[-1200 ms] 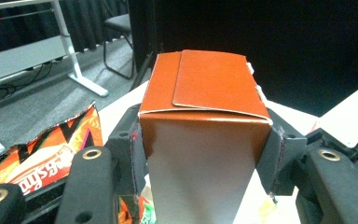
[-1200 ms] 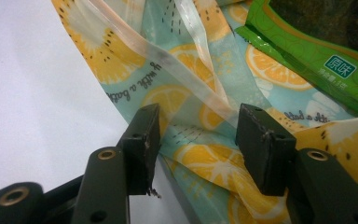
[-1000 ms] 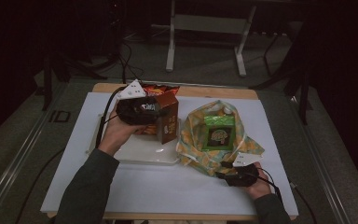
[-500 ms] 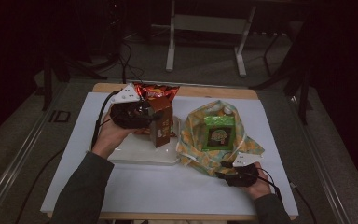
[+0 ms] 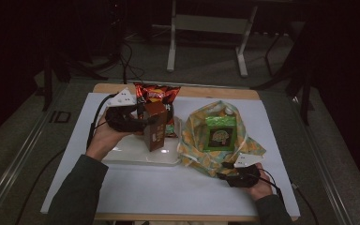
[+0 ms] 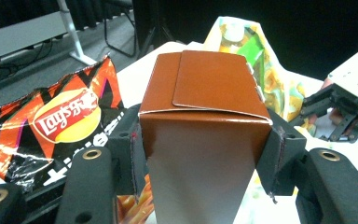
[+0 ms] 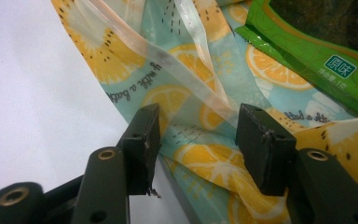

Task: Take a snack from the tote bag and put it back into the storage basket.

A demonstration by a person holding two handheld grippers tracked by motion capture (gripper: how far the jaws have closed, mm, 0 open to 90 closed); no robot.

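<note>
A tall brown carton (image 5: 155, 125) stands upright over the white tray (image 5: 131, 154). My left gripper (image 5: 140, 123) is shut on it, and the pads (image 6: 137, 158) press both side walls of the carton (image 6: 205, 140) just under its folded top. At the near right, my right gripper (image 5: 229, 176) rests at the front edge of a lemon-print bag (image 5: 201, 150). Its jaws are open (image 7: 198, 140), with the bag's printed film (image 7: 200, 163) lying loose between and beneath them. A green snack packet (image 5: 220, 133) lies in the bag (image 7: 326, 51).
An orange and black Lay's chip bag (image 5: 157, 93) stands behind the carton, close on the left of my left gripper's jaws (image 6: 60, 121). A bottle cap (image 6: 235, 32) pokes from the bag. The other gripper (image 6: 349, 112) shows at the far right. White table surface (image 5: 168, 187) lies in front.
My left gripper has carried the brown carton a little to the left and down, from in front of the chip bag to over the tray. The right gripper has stayed put.
</note>
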